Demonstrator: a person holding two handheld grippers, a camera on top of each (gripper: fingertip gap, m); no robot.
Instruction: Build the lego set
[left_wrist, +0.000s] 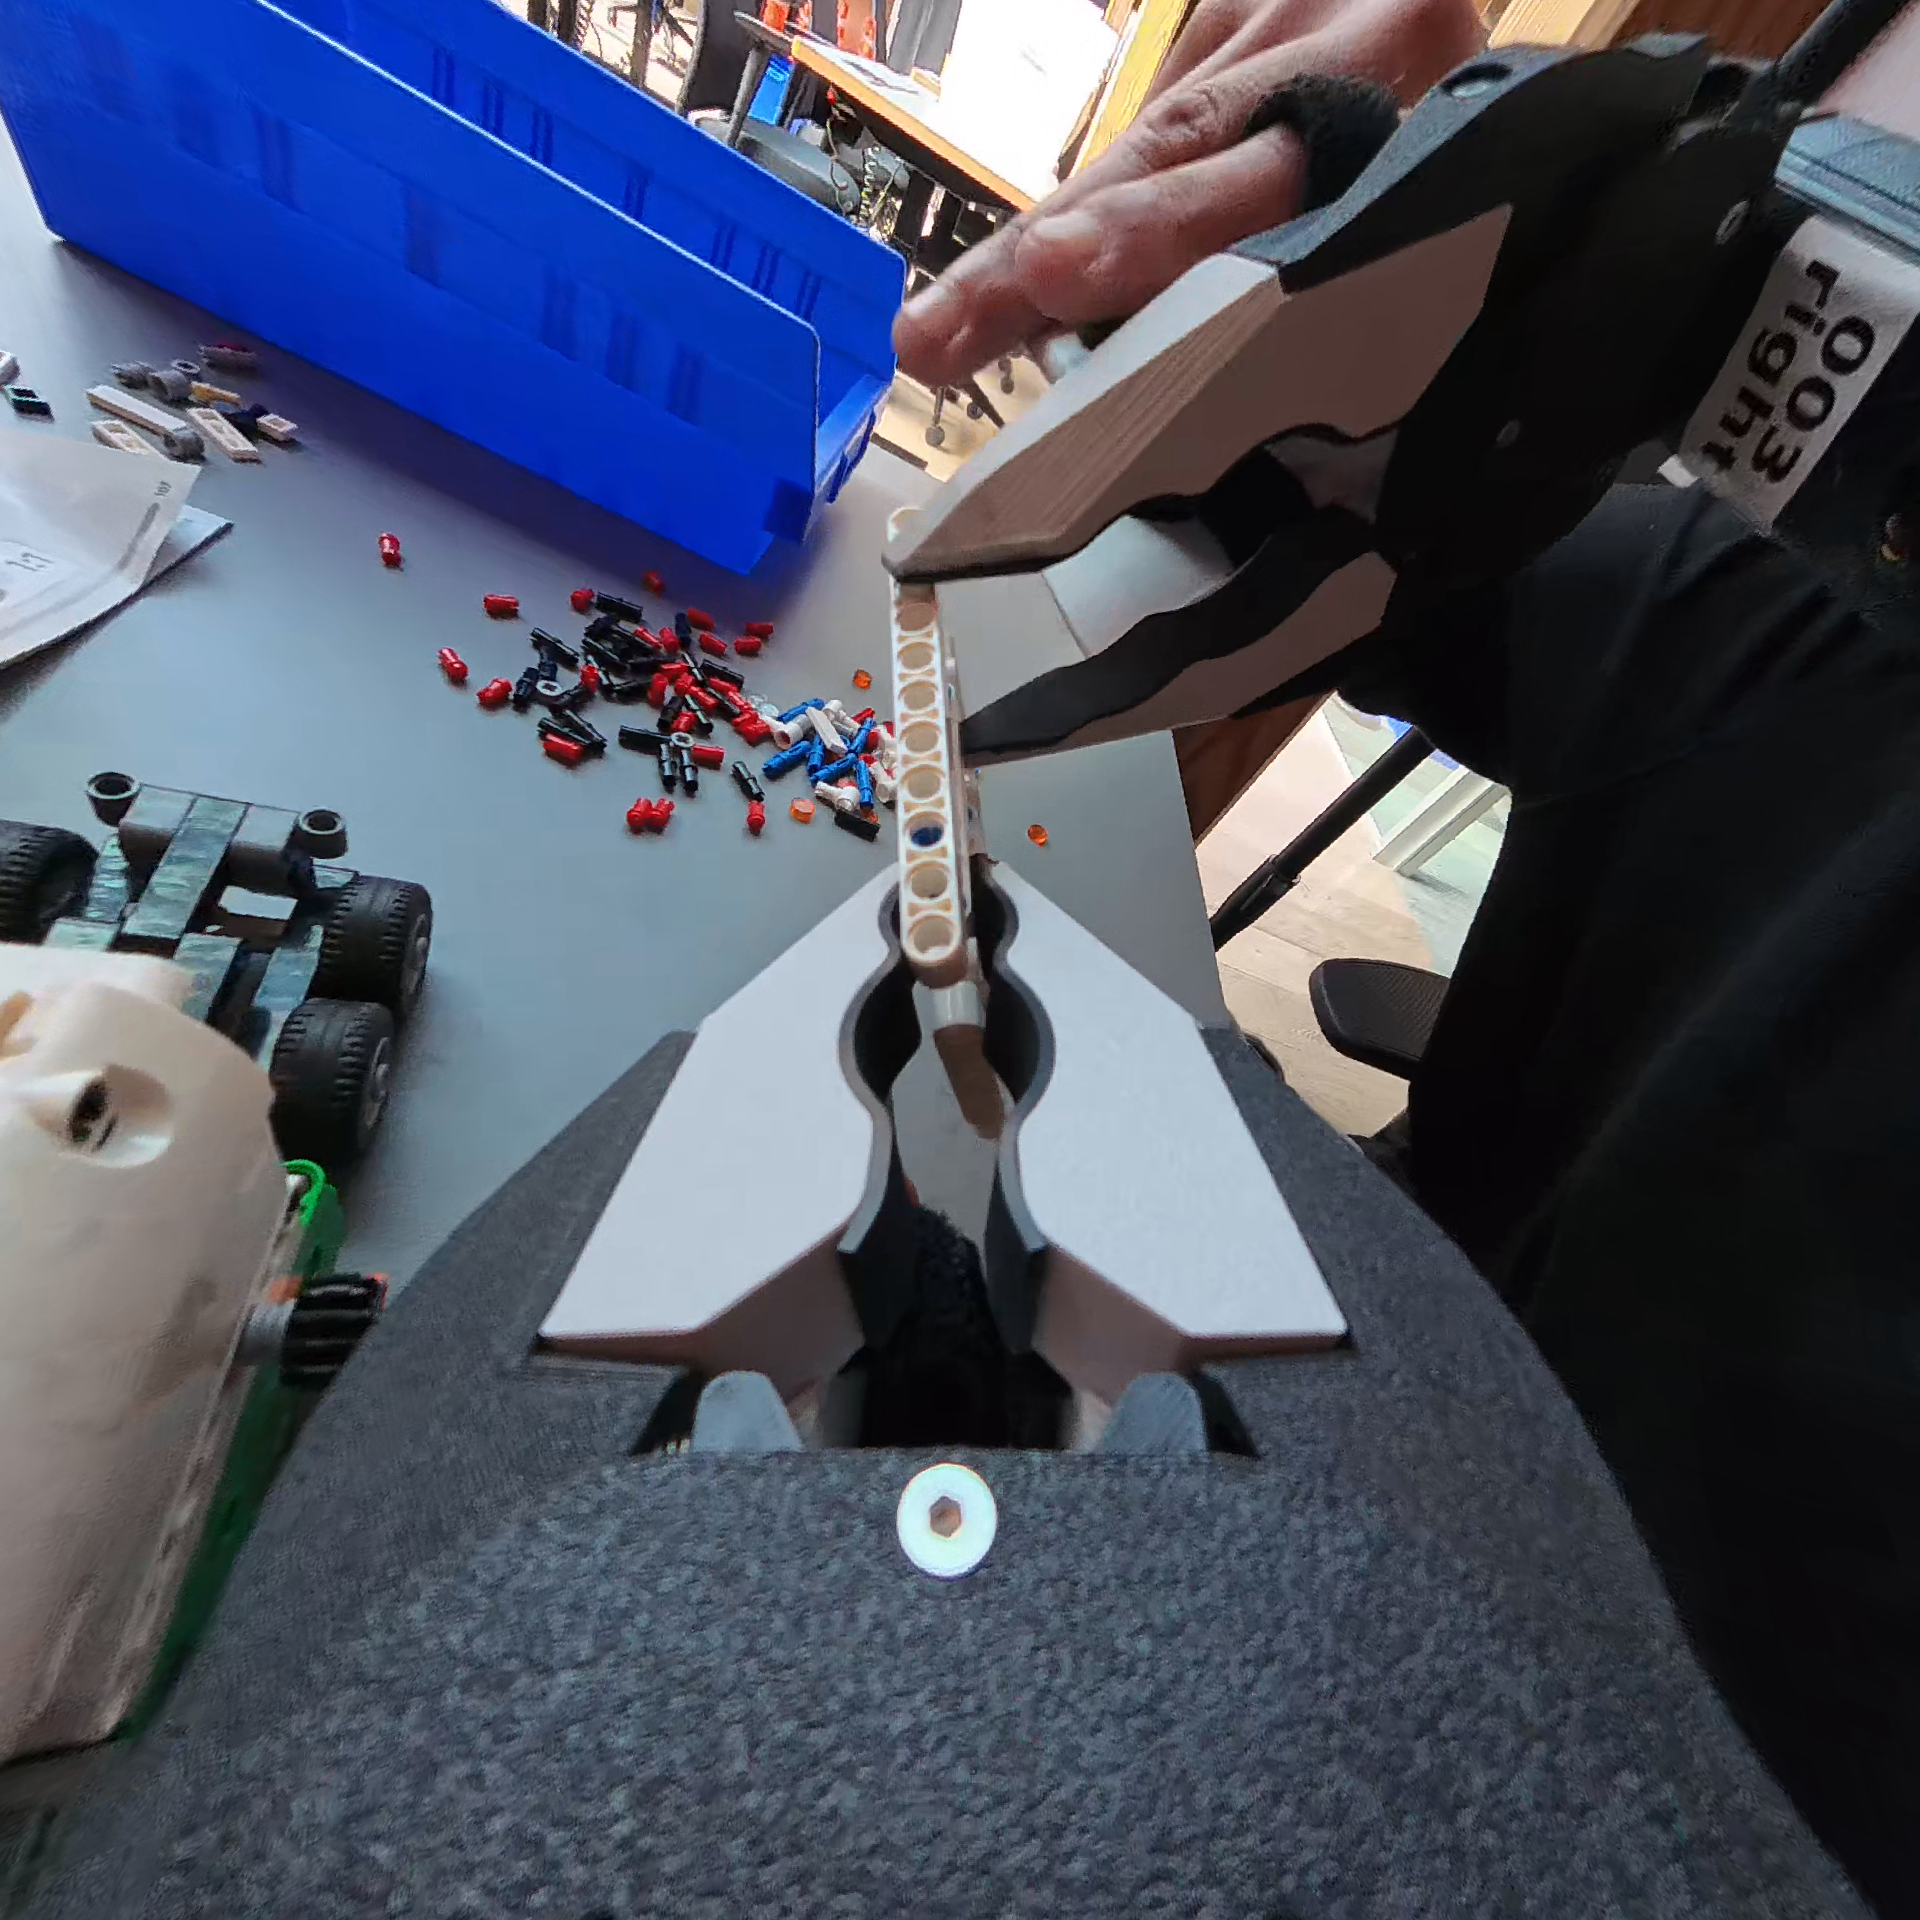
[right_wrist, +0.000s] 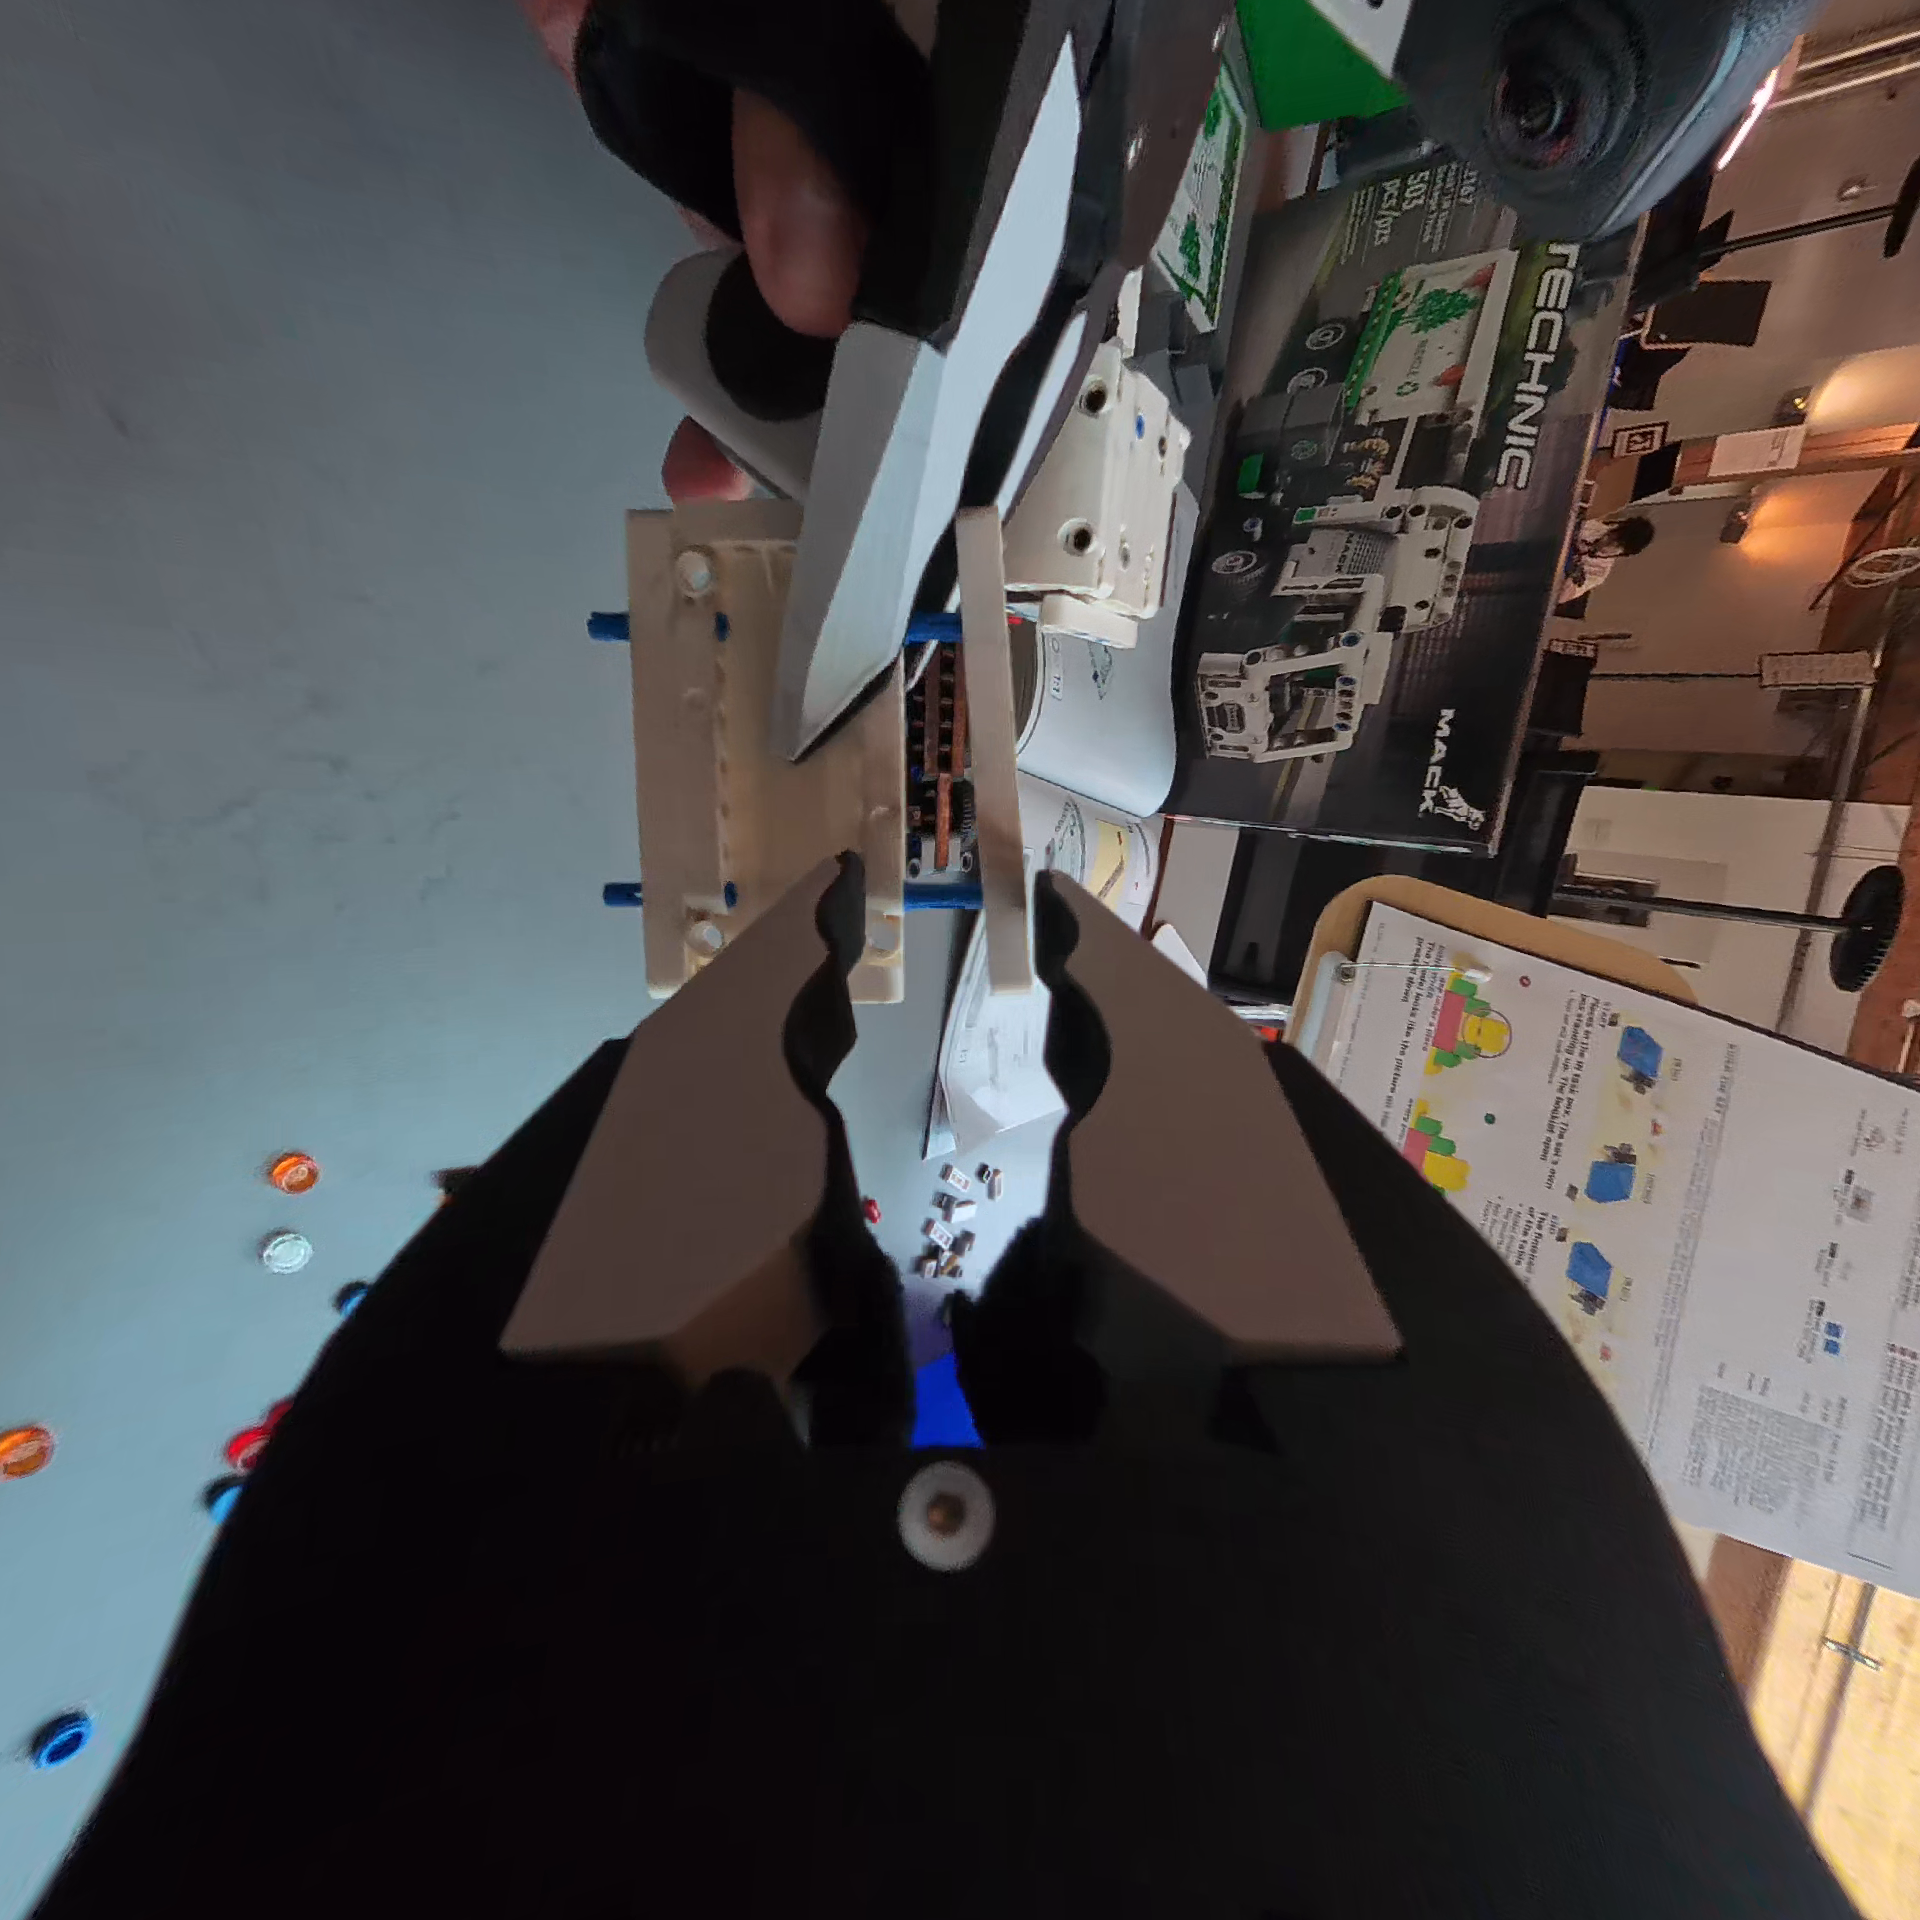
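My left gripper is shut on the lower end of a white lego assembly, held upright above the grey table. In the right wrist view the assembly is a white panel joined by blue pins to a thin white beam; a left gripper finger clamps it from above. My right gripper is open, its fingertips straddling the assembly's end. It also shows in the left wrist view, one finger over the beam's top, the other at its side.
A part-built truck chassis with black wheels and a white and green block lie at left. Red, black and blue pins are scattered before a blue bin. The set box, a booklet and a clipboard sheet lie beyond.
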